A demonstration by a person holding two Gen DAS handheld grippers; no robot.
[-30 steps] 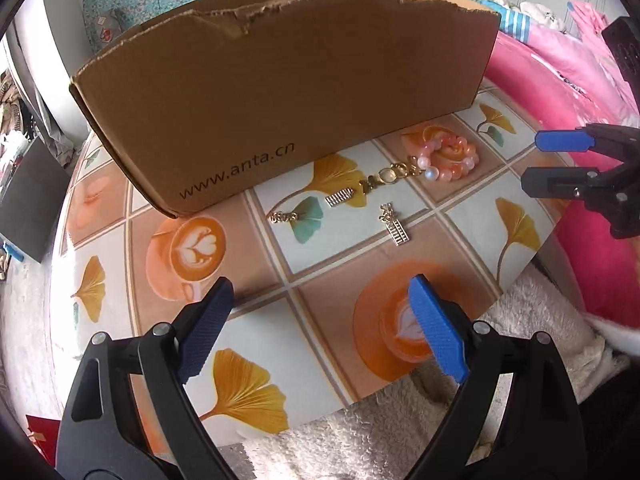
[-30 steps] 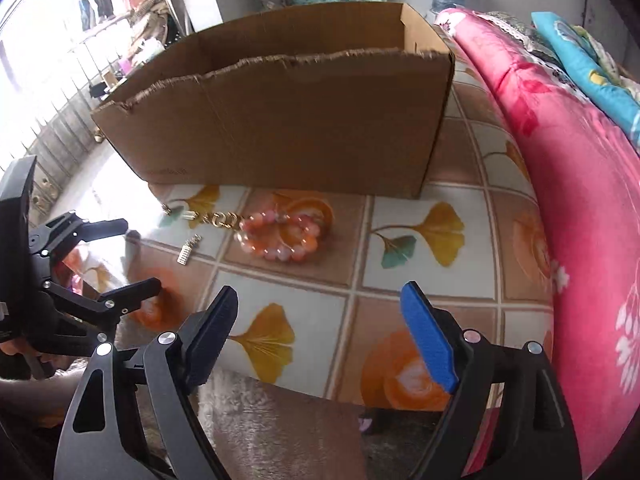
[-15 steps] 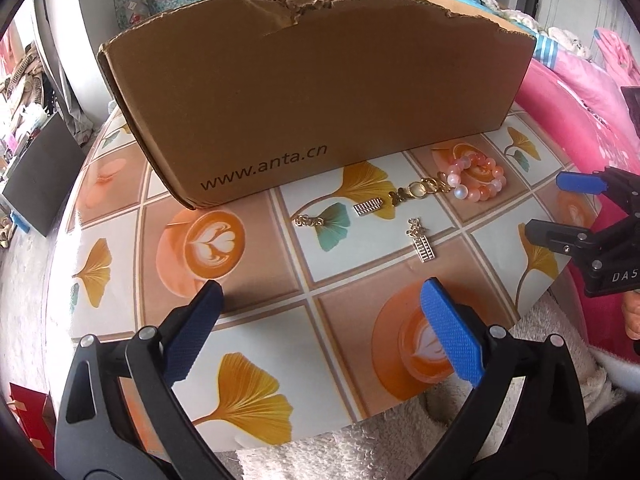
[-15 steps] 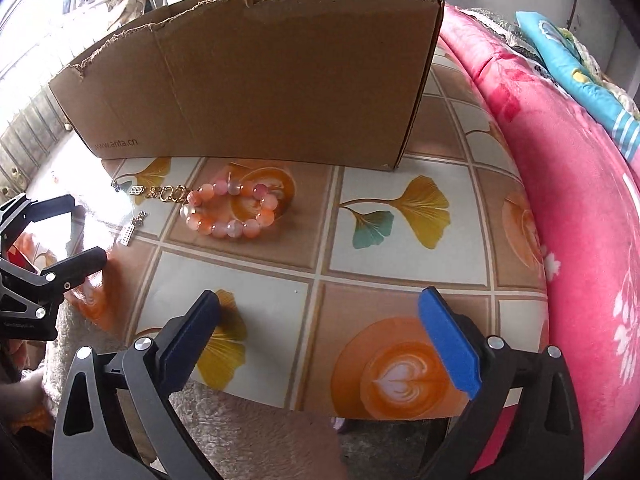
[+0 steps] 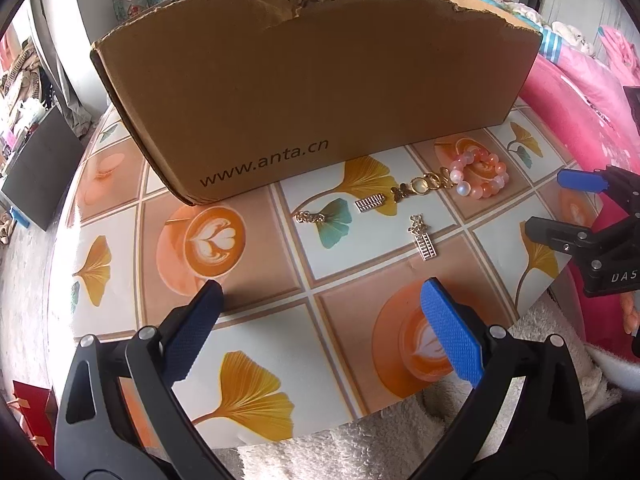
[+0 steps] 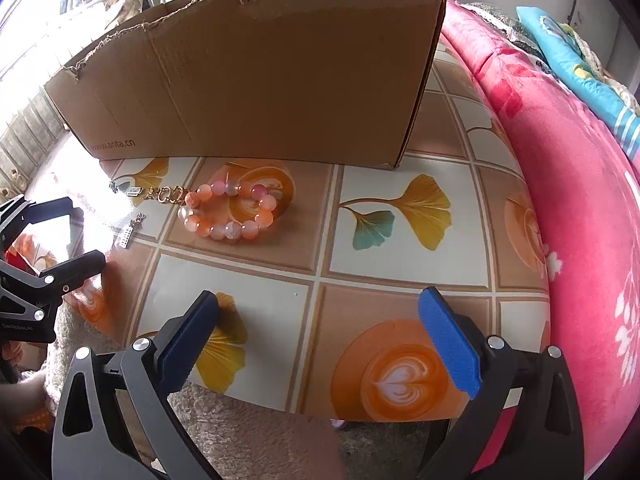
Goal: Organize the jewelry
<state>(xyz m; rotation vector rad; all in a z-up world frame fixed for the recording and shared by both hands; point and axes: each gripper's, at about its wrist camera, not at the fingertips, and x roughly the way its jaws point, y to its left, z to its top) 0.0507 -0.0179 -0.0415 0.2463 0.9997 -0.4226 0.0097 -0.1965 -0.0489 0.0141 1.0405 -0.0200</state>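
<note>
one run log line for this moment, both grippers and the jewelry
left gripper: open, empty | right gripper: open, empty | bead bracelet: on table before cardboard box | ladder charm: loose on table

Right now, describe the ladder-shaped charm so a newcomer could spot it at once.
Start at the cardboard box printed www.anta.cn on the tiled tablecloth. In front of it lies a row of jewelry ending in a pink bead bracelet. The ladder charm lies alone nearer the viewer, off that row: a silver runged strip with a small knot on top.
</note>
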